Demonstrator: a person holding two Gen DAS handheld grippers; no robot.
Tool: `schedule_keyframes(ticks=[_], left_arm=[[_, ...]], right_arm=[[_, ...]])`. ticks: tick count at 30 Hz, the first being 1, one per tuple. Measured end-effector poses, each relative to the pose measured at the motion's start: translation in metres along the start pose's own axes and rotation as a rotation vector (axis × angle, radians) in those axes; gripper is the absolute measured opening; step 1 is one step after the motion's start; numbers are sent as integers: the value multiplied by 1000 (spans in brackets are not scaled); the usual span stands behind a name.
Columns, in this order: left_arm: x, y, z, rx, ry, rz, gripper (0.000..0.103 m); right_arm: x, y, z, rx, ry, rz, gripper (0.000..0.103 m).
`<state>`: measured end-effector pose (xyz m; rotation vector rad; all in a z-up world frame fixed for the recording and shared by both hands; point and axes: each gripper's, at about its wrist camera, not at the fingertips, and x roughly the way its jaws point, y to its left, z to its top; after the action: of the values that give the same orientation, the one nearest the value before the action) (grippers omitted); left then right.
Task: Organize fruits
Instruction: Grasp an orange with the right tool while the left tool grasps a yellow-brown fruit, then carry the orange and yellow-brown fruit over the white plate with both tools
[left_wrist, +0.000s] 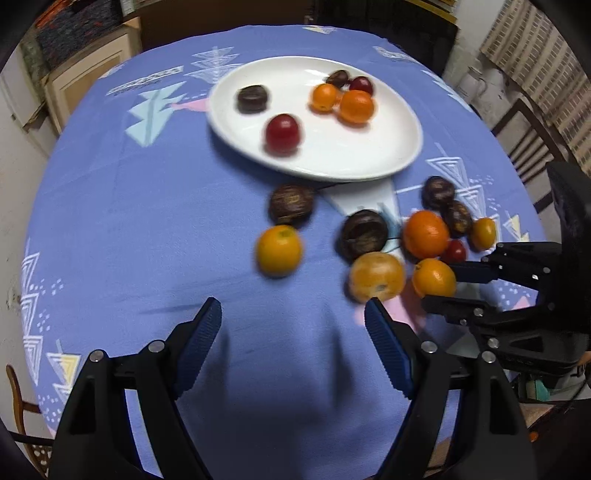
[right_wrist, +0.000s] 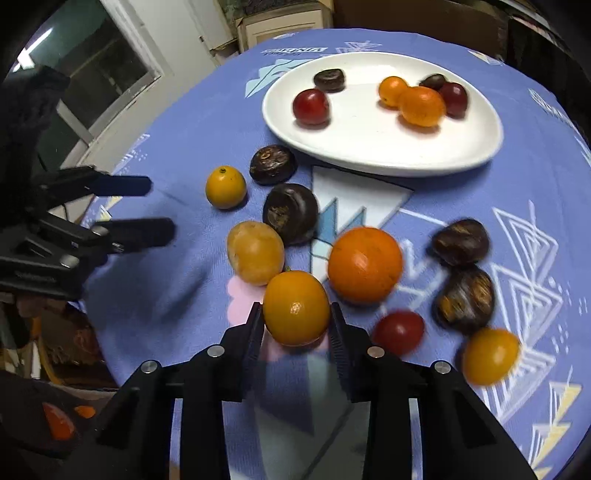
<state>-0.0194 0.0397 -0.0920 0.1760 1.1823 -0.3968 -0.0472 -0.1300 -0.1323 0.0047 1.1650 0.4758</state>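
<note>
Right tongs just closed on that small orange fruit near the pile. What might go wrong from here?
1. The right tongs pinch the round orange fruit only at the tips, so it may squirt out.
2. The yellowish fruit crowds it and may get knocked rolling.
3. Fruits may roll on the white plate.

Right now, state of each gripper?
Left gripper: open, empty, above the blue tablecloth.
Right gripper: shut on a small round orange fruit.

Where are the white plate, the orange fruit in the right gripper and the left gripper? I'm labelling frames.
white plate (right_wrist: 424, 155), right wrist view, bare near rim.
orange fruit (right_wrist: 296, 307), right wrist view, its middle.
left gripper (left_wrist: 293, 321), left wrist view, between fingertips.
</note>
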Motion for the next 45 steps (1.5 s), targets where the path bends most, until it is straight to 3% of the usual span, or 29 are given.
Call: schedule_keyframes(ticks=[4, 10, 11, 15, 18, 24, 34, 38, 45], left_arm=[[12, -32, 6, 43, -5, -35, 78], [39, -55, 12, 11, 1, 23, 76], [44, -54, 12, -5, 11, 34, 64], [57, -53, 13, -75, 54, 41, 40], [56, -60, 12, -96, 52, 86, 40], [48, -67, 11, -173, 36, 107, 40], [3, -64, 15, -274, -52, 132, 40], [-15, -52, 23, -269, -87, 148, 40], [-30, -27, 61, -223, -139, 143, 40]], right_arm=[[-26, -16, -9, 34, -23, -30, 36], [-46, -39, -12, 36, -42, -23, 36], [-47, -41, -9, 16, -45, -12, 36], [-49, -46, -2, -32, -43, 35, 36], [-50, -47, 1, -78, -21, 61, 36], [-46, -57, 12, -128, 4, 116, 36], [-50, -64, 35, -161, -2, 212, 36], [-53, -62, 48, -154, -36, 220, 36], [-83, -79, 63, -58, -190, 160, 36]])
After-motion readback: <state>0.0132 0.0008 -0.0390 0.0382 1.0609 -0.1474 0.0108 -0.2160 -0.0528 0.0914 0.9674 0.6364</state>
